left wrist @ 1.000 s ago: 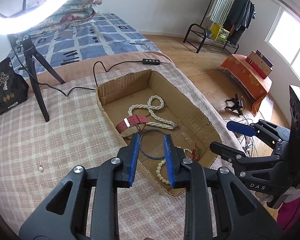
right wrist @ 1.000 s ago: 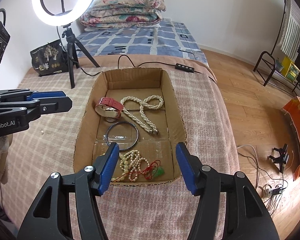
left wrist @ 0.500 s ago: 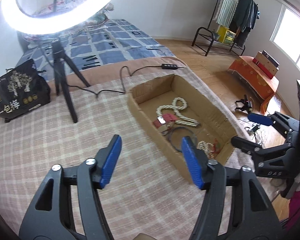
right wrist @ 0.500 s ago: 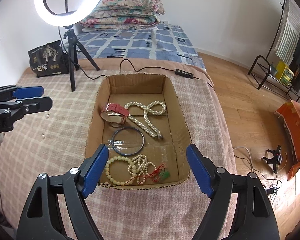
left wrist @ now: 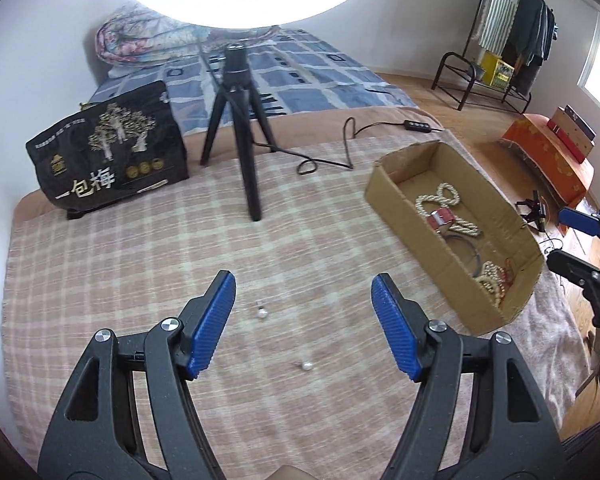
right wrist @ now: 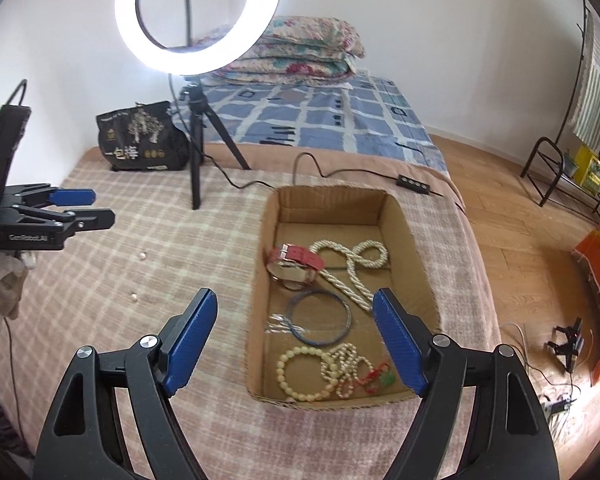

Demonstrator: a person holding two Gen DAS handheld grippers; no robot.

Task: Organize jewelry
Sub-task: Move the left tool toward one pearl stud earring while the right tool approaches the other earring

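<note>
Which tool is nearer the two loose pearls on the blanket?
Left. The left tool hangs open right over the pearls; the right tool is open beside them, over the box.
</note>
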